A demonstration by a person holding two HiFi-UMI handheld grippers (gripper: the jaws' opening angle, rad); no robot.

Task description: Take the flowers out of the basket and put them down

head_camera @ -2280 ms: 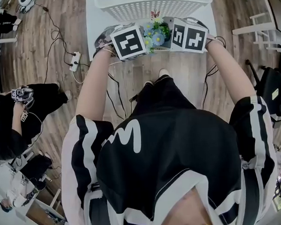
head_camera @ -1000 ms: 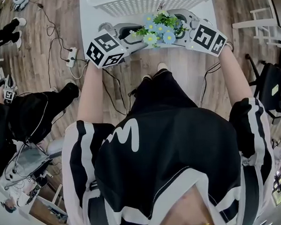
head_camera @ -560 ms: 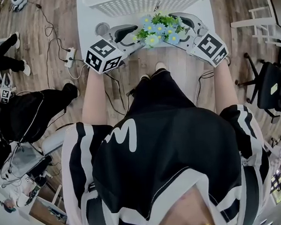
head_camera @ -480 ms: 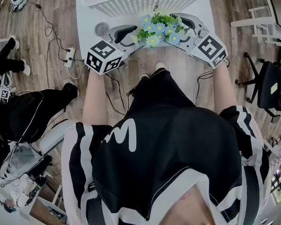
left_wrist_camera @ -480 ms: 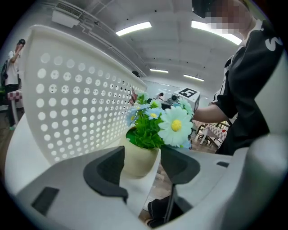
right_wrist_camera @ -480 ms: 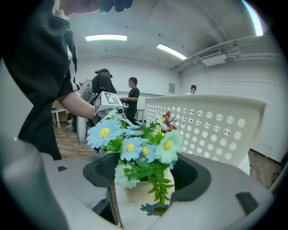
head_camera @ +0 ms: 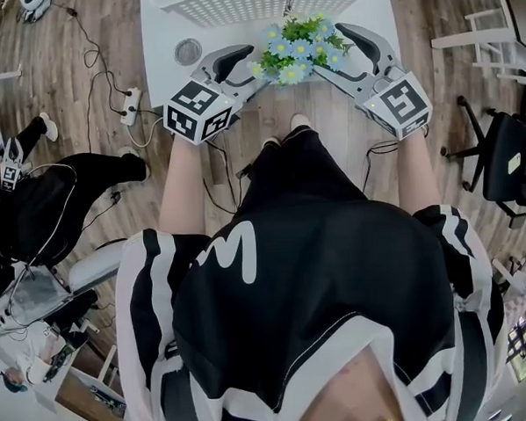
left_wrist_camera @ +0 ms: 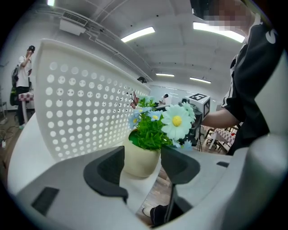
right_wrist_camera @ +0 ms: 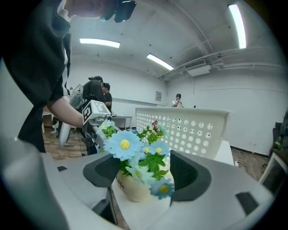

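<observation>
The flowers [head_camera: 297, 49], upper middle of the head view, have pale blue petals with yellow centres, one bloom nearly white, over bright green leaves. Their pot [left_wrist_camera: 140, 159] is plain cream. The basket [head_camera: 270, 4] above them is white, dotted with even rows of round holes, and the desk [head_camera: 162, 43] is white too. The right tongs [right_wrist_camera: 145, 174] are light grey with black pads, and the marker cube [head_camera: 396, 106] is patterned in black-and-white squares. The floor [head_camera: 85, 170] is brown wood plank. The person's shirt [head_camera: 319, 273] is black with white stripes.

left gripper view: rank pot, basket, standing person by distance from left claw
1. pot, centre, between the left claw's jaws, which have just been opening
2. basket, just behind, left
3. standing person, far left
</observation>
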